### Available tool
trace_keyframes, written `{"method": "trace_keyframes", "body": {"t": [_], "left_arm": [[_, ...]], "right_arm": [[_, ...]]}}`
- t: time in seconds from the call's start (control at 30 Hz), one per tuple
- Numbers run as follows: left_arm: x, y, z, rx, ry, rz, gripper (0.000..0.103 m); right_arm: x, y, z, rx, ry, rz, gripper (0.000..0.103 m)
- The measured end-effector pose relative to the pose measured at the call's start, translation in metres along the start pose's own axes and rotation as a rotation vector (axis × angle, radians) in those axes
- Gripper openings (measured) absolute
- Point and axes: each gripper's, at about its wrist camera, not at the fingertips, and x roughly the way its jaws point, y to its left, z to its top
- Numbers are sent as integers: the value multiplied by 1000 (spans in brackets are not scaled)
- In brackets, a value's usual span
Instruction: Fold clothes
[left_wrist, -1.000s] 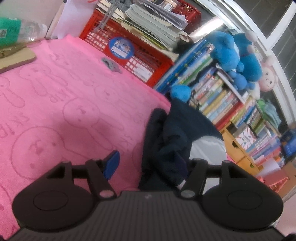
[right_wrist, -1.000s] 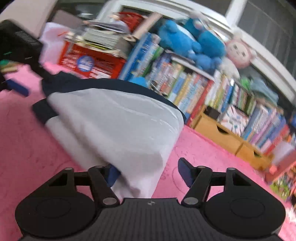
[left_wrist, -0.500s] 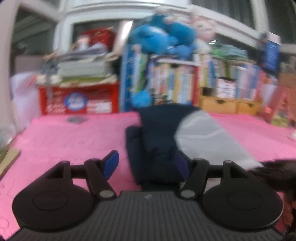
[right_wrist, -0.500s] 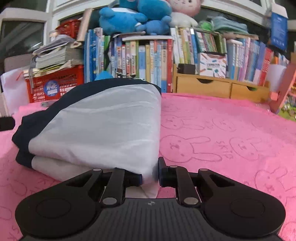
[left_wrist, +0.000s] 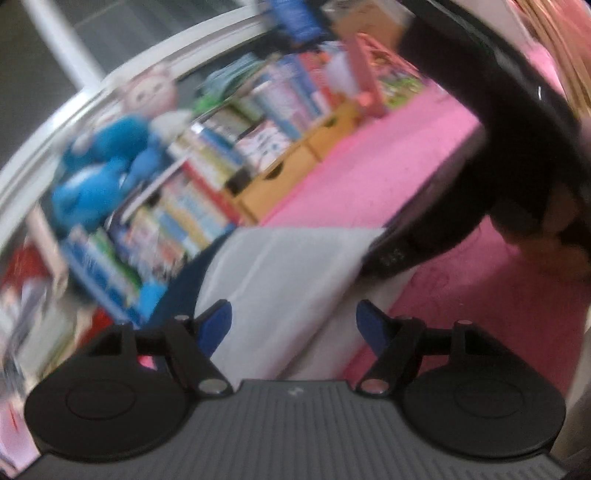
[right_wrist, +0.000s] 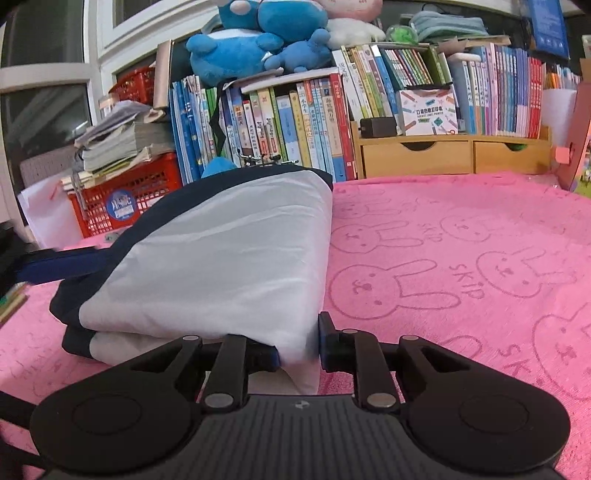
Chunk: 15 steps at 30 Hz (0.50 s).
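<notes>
Since the earlier frames the left wrist view has rolled hard, so the bookshelf (left_wrist: 207, 184) now slants from 8 o'clock up toward 1 o'clock, and the right gripper has gone from standing spread around the cloth to clamping its near corner.

The left gripper (left_wrist: 293, 325) has its blue-tipped jaws spread wide and opening further. The pale panel of the folded garment (left_wrist: 280, 273) lies between and beyond them, but neither pad presses on it. At 2 o'clock in this blurred view the dark body of the right gripper (left_wrist: 436, 236) reaches onto the far corner of the cloth.

In the right wrist view the right gripper (right_wrist: 297, 345) pinches the garment's (right_wrist: 221, 258) near white corner, the cloth bunched between the two pads; its jaws are easing open slightly yet still press the fabric. The garment, white with a dark navy border, sits folded in layers on the pink rabbit-print cloth (right_wrist: 461, 258) covering the table, filling the view from centre out to 9 o'clock. At 9 o'clock one blue fingertip (right_wrist: 59, 264) of the left gripper touches the navy edge. A red basket (right_wrist: 129, 199) stands at 10 o'clock and blue plush toys (right_wrist: 258, 40) at 12 o'clock.
</notes>
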Motion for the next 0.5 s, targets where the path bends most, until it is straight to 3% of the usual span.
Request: {"method": "trace_keyframes", "body": {"t": [0.13, 0.23, 0.27, 0.37, 0.5], "left_arm": [[22, -12, 2, 123, -17, 20, 74], [33, -13, 3, 155, -12, -7, 74], [36, -13, 3, 162, -9, -14, 68], [44, -14, 4, 179, 14, 3, 35], [45, -11, 2, 172, 38, 11, 16]], "right_arm": [[-1, -1, 0, 10, -5, 9, 21], [-1, -2, -1, 15, -11, 15, 21], [-1, -2, -1, 17, -12, 17, 21], [-1, -1, -1, 17, -14, 16, 21], [-1, 1, -1, 8, -15, 1, 21]]}}
